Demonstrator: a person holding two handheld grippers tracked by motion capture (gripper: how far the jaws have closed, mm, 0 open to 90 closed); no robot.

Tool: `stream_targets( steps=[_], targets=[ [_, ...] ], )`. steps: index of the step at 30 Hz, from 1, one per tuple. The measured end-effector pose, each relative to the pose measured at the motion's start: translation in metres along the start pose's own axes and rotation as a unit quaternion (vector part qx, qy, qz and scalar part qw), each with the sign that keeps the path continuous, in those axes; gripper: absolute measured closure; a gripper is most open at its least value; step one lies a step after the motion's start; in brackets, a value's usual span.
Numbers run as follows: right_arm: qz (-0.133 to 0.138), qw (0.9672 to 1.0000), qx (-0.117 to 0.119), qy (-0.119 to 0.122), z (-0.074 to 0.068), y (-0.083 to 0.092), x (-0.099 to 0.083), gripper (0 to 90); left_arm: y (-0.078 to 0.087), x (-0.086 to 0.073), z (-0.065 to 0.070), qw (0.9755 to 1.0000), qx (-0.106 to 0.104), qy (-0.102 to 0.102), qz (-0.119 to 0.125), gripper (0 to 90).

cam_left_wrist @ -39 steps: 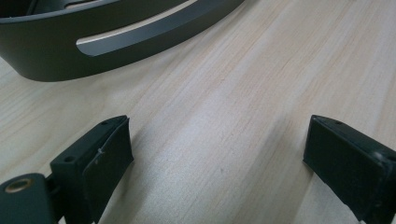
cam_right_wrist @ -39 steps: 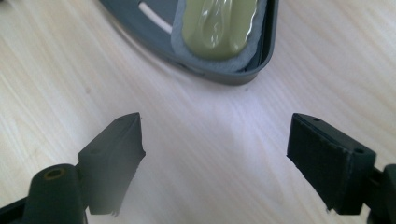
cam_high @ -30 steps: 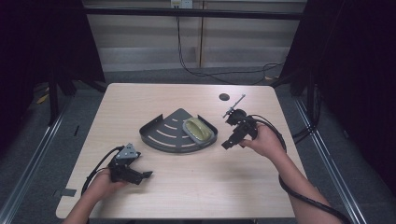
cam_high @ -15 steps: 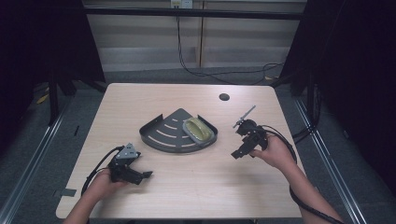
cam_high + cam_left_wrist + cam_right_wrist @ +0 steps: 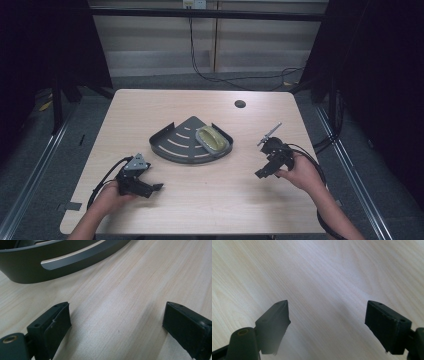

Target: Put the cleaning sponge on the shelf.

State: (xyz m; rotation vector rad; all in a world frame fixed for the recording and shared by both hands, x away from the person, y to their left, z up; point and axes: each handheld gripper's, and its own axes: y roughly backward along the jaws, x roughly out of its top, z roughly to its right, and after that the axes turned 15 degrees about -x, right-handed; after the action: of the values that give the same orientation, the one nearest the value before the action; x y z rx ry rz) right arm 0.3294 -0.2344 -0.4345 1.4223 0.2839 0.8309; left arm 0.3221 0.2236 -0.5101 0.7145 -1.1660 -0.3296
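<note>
A dark grey quarter-round tray (image 5: pixel 175 145) lies mid-table, and a yellow-green oblong object (image 5: pixel 211 138) rests in its right part. My left gripper (image 5: pixel 157 187) lies low on the table near the front left, jaws wide apart and empty, pointing right; in the left gripper view (image 5: pixel 116 320) the tray's slotted wall (image 5: pixel 30 272) is close at the upper left. My right gripper (image 5: pixel 261 173) is held over bare wood at the right, well clear of the tray. Its jaws stand open in the right gripper view (image 5: pixel 327 316) with nothing between them.
The light wooden table (image 5: pixel 150 110) has a small dark round hole (image 5: pixel 240 104) near its back right. Cables trail from both grippers toward the front edge. Dark floor and metal rails surround the table.
The right gripper has drawn back from the tray's right side toward the right front of the table. The left gripper has stayed put.
</note>
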Motion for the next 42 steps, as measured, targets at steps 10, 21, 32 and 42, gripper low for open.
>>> stream_targets(
  steps=[10,21,32,42],
  targets=[
    [0.004,0.9998,0.002,-0.021,0.001,-0.009,-0.024,19.1,0.0,0.0,0.0,1.0,0.0,0.0,0.0,7.4],
    [0.034,0.9984,0.004,-0.044,0.009,-0.02,-0.05,18.2,0.0,0.0,0.0,1.0,0.0,0.0,0.0,7.4],
    [0.081,0.9954,-0.001,-0.051,0.007,-0.034,-0.069,15.1,0.0,0.0,0.0,1.0,0.0,0.0,0.0,7.4],
    [0.11,0.993,-0.029,-0.029,0.003,-0.036,-0.076,15.0,0.0,0.0,0.0,1.0,0.0,0.0,0.0,7.4]
  ],
)
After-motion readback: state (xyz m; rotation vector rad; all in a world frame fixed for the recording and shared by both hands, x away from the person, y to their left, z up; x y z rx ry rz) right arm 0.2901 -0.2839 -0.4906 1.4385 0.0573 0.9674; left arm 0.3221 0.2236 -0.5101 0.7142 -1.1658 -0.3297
